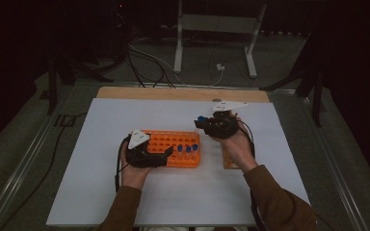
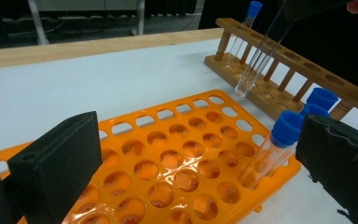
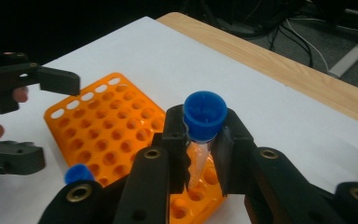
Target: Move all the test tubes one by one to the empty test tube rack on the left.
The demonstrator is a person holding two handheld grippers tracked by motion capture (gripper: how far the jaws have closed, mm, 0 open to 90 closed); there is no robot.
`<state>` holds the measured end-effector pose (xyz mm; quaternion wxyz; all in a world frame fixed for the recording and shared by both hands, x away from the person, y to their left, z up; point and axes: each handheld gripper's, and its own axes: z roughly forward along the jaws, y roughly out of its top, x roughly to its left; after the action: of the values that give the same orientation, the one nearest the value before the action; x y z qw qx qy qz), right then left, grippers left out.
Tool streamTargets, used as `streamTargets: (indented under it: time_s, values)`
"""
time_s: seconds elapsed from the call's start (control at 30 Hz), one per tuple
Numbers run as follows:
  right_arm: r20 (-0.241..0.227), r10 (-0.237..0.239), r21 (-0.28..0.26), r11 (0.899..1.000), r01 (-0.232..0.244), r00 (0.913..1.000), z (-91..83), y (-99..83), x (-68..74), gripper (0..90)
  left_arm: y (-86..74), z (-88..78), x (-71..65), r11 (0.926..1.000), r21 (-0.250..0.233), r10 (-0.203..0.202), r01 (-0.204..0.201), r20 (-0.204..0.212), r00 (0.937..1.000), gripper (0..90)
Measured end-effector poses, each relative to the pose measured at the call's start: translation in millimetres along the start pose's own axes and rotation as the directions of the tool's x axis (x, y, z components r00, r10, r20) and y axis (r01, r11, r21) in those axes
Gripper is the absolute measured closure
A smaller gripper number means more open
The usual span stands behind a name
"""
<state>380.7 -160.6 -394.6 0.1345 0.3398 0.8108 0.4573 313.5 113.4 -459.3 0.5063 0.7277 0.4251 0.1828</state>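
Between right gripper (image 3: 204, 154) jaws, blue-capped tube (image 3: 204, 122), clamped below cap, above orange rack (image 3: 107, 130)

We see a white table top (image 1: 125, 202) with a strip of bare wood (image 1: 173, 93) along its far edge. Behind that edge the floor is grey (image 1: 24, 144). Black and white cables (image 1: 149, 62) lie there, near the feet of a white metal stand (image 1: 214, 24). The room past them is dark.
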Motion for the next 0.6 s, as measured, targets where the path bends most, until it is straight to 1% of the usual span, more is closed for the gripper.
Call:
streamTargets:
  time_s: [0.1,0.3,0.6]
  values:
    - [-0.018,-0.005,0.0,1.0,0.005,0.9998,1.1,2.2,5.3,76.4,1.5,-1.7,-1.1,0.9999,-0.013,0.009,-0.009,-0.007,0.9999,1.3]
    - [-0.053,-0.012,0.01,1.0,0.013,0.9985,4.3,5.7,14.6,76.4,3.2,-4.8,-0.6,0.999,-0.045,0.003,-0.004,-0.021,0.9998,1.3]
    - [-0.084,-0.036,0.023,0.999,0.038,0.9958,11.3,10.0,29.1,76.4,4.9,-5.1,-1.2,0.9988,-0.049,0.004,-0.005,-0.025,0.9997,1.3]
